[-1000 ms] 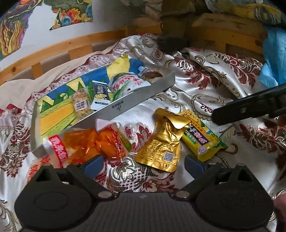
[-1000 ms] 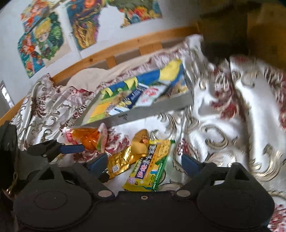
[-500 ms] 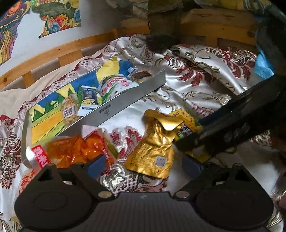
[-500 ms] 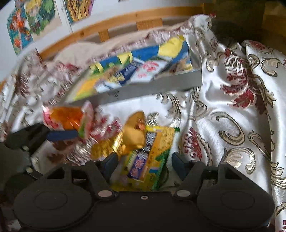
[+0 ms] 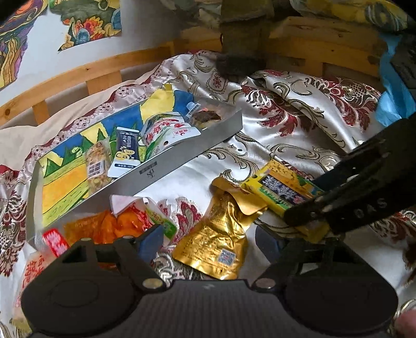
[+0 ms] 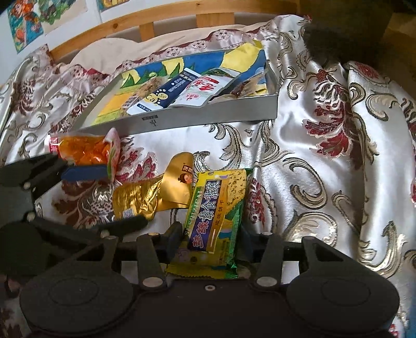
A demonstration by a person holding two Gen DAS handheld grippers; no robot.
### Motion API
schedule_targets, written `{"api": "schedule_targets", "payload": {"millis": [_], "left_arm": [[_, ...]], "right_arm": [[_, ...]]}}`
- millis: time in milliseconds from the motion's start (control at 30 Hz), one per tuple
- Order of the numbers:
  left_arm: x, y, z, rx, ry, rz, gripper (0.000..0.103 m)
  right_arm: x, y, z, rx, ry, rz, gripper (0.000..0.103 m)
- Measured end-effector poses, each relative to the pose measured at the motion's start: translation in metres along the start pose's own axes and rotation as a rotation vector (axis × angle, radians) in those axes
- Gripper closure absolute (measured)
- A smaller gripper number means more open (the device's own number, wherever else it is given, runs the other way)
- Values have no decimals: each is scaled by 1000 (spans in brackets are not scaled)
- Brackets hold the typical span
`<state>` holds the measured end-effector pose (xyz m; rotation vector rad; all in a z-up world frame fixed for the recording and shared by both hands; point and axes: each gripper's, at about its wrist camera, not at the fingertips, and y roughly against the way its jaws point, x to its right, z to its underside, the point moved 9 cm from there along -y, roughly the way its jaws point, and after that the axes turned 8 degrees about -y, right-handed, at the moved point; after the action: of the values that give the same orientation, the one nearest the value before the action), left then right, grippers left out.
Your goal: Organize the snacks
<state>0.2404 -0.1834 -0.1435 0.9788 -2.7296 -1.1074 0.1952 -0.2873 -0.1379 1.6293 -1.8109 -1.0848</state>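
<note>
A: Where did the yellow-green cracker packet [image 6: 218, 221] lie relative to the right tongs [image 6: 210, 239]?

B: It lay between the two fingers, lengthwise along them, its near end over the tongs' body. The jaws had just been closing, and the blue pads [image 6: 174, 238] stood against the packet's two long edges, so the tongs looked shut on it. In the left wrist view the same packet [image 5: 280, 189] stuck out from under the right tongs [image 5: 306, 223].

A: And the left tongs [image 5: 208, 241]?

B: They stood wide apart, jaws just narrowing, holding nothing. The gold foil pouch [image 5: 221, 241] lay on the bedspread between the fingers, touched by neither pad. The orange snack bag [image 5: 114, 226] lay at the left finger [image 5: 150, 243]; whether it touched could not be told.

A: How did the packet look?

B: Flat, glossy, yellow with green ends and a dark blue band of large characters down its middle. The gold pouch's torn flap overlapped its far corner.

A: The surroundings?

B: Everything lay on a bed under a shiny white bedspread [image 6: 312, 156] with red and gold flower patterns. Beyond the loose snacks sat a shallow grey tray [image 6: 208, 118] with a painted blue-and-yellow floor, already holding a dark blue packet [image 6: 166, 93], a white-and-red pouch [image 6: 205, 91] and others. A wooden bed rail [image 6: 130, 23] ran behind, with bright drawings [image 6: 23, 23] on the white wall.
</note>
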Motion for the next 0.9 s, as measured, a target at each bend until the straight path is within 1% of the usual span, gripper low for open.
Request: {"api": "schedule_targets", "payload": {"millis": [100, 200, 300, 433, 500, 567, 633, 700, 733, 800, 833, 900], "left_arm": [[2, -9, -1, 1, -2, 27, 25], [9, -15, -1, 8, -37, 68, 25], [12, -20, 0, 14, -74, 70, 25], [8, -26, -1, 12, -45, 101, 20], [6, -31, -1, -3, -29, 123, 16], [6, -32, 0, -4, -28, 128, 15], [7, -33, 1, -17, -35, 125, 16], [9, -32, 1, -35, -42, 130, 26], [9, -31, 1, -47, -52, 126, 29], [9, -29, 1, -83, -66, 113, 44], [9, -27, 1, -103, -52, 123, 47], [8, -24, 3, -130, -23, 118, 49]], "right_arm": [[3, 0, 2, -2, -25, 0, 53], [4, 0, 2, -1, -37, 0, 53], [5, 1, 3, -6, -42, 2, 54], [6, 4, 5, -7, -44, 7, 54], [7, 5, 6, -6, -56, 6, 54], [8, 5, 7, -5, -66, 6, 54], [8, 5, 7, -5, -68, 6, 54], [9, 5, 8, -5, -72, 5, 54], [9, 5, 8, -5, -74, 4, 54], [9, 6, 9, -4, -81, 3, 54], [9, 6, 9, -6, -84, 2, 54], [9, 8, 11, -9, -87, -4, 54]]}}
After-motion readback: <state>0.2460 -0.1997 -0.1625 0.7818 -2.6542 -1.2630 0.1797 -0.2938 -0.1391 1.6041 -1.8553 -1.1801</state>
